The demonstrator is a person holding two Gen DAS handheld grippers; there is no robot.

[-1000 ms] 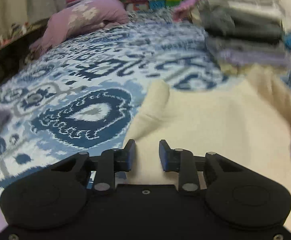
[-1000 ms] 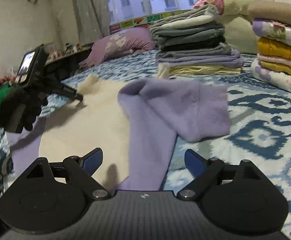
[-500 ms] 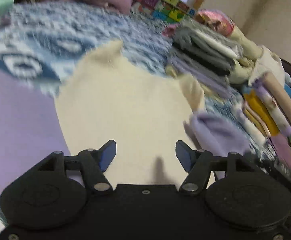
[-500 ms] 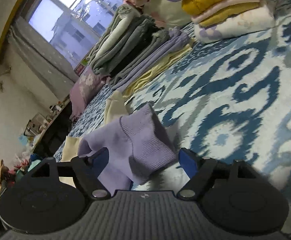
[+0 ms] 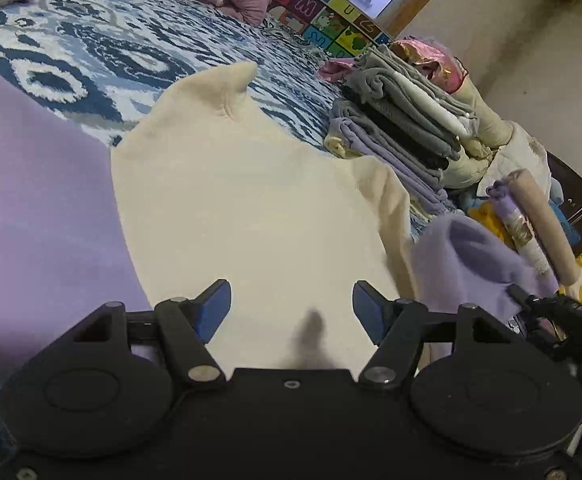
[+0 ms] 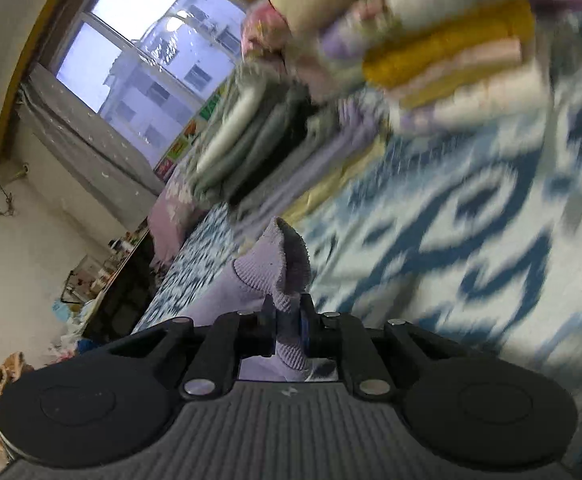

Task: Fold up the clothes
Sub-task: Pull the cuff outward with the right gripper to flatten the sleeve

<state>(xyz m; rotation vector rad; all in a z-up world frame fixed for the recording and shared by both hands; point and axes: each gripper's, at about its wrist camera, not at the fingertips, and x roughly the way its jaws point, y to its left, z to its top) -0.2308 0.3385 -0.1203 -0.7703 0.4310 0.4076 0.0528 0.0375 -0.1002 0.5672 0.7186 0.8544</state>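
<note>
Cuff (image 6: 287, 280) at lower centre, loose a moment ago, now pinched by closing right gripper (image 6: 285, 330); left gripper (image 5: 291, 308) gapes empty, so sleeve fold can start.

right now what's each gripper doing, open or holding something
left gripper: open, nothing between its fingers, over the cream garment.
right gripper: closing on the ribbed cuff of the lavender garment.

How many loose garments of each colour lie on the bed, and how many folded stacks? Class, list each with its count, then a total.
cream garment: 1
lilac garment: 1
folded stacks: 2, the grey-topped stack and the yellow stack
Total: 4
</note>
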